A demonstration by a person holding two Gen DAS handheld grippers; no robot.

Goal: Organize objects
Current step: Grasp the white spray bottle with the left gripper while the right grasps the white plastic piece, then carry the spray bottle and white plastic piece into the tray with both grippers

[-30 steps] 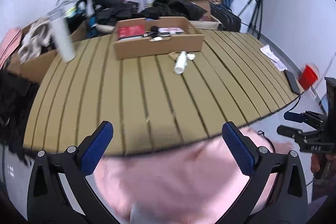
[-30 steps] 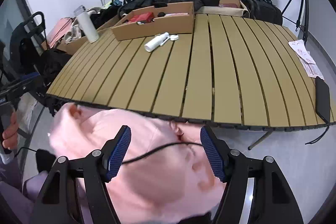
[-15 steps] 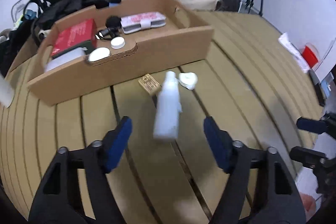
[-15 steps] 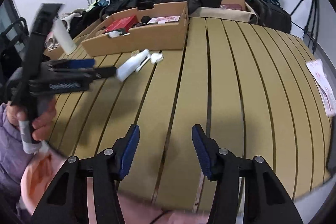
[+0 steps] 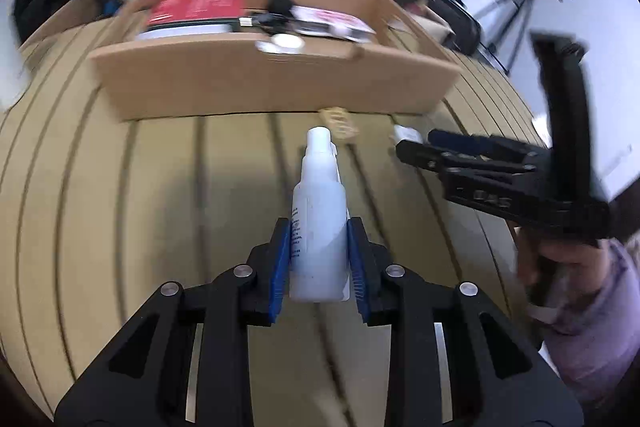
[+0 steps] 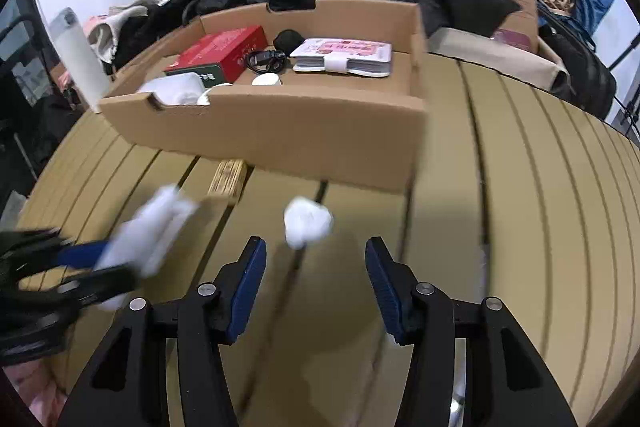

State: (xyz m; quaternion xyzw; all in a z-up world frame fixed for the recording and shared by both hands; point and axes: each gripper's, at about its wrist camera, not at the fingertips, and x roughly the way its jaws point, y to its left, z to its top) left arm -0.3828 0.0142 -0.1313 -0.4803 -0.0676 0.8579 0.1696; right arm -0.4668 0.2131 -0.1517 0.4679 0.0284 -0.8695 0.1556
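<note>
The white bottle [image 5: 319, 223] is lying on the slatted tabletop [image 5: 160, 187] right between the blue pads of your left claw [image 5: 319, 259], its cap end pointing away from you toward the cardboard box [image 5: 272, 83]. Your left claw is closing on it, and the pads are sitting against the bottle's two sides near its base. Just past the bottle's cap, a small tan woven piece [image 5: 338, 121] is lying in front of the box wall.

Your right claw [image 6: 316, 279] is standing about half open with nothing between its pads. A crumpled white wad [image 6: 307, 223] is resting on the tabletop just ahead of its fingertips, slightly toward the left finger. Farther ahead, the cardboard box is holding a red box [image 6: 224, 53], a pink patterned wallet [image 6: 344, 57], a black cable [image 6: 266, 61] and a few white items.

To the left of your right claw, you are seeing the left claw's tips around the blurred bottle. From the left claw's camera, your right claw is reaching in from the right, your hand [image 5: 560, 259] gripping its handle.
</note>
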